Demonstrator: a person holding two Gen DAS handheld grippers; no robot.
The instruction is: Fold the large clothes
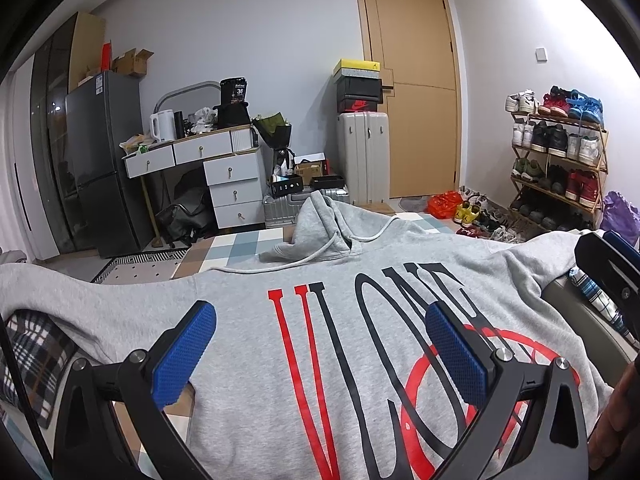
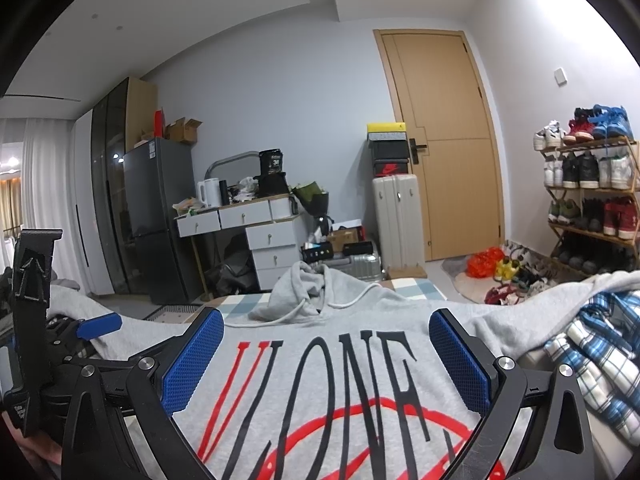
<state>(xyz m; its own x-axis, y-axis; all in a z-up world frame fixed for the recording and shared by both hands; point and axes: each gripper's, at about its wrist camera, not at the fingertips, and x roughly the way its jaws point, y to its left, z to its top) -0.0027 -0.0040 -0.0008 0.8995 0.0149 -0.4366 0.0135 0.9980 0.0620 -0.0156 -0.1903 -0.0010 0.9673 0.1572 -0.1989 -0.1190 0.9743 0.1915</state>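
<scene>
Both tongs, left gripper (image 1: pixel 320 350) and right gripper (image 2: pixel 326 354), hang released over the grey hoodie (image 1: pixel 248 320), grasping nothing. It lies print-up, spread across the bed (image 1: pixel 236 246), hood (image 2: pixel 308 292) toward the far edge. Thick fleece: soft, floppy, probably fairly heavy; best pinched at a sleeve or hem edge. Plaid cloth (image 2: pixel 592 360) crowds the bed's right side; beyond stand a desk (image 1: pixel 216 160) and shoe rack (image 1: pixel 560 160).
</scene>
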